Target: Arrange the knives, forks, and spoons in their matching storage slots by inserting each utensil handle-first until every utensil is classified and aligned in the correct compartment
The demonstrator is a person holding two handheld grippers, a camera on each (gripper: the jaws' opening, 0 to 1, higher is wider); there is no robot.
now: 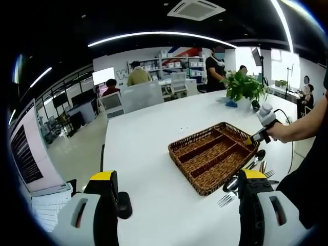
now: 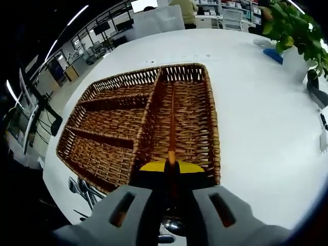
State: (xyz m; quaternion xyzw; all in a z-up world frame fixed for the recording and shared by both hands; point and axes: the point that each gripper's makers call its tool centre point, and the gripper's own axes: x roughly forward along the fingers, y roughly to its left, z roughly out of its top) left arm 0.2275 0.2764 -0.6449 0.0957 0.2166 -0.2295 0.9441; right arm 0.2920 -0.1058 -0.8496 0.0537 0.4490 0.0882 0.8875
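- Holding a utensil (image 2: 172, 128) with a long brown handle, the right hand-held gripper (image 2: 171, 171) has its jaws closed on it; the handle runs toward 12 o'clock over the wicker tray (image 2: 110, 120), above its right-hand long compartment.
- Left hand-held gripper (image 1: 177, 205): jaws wide apart, empty, farther from the tray.
- Loose cutlery (image 1: 246, 177) lies on the white desk (image 1: 148, 138) beside the tray's near edge.
- Held utensil's head hidden; type undetermined.

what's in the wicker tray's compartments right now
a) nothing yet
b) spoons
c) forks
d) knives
a: in the right gripper view every compartment of the tray shows bare weave; the utensils lie on the table beside it.
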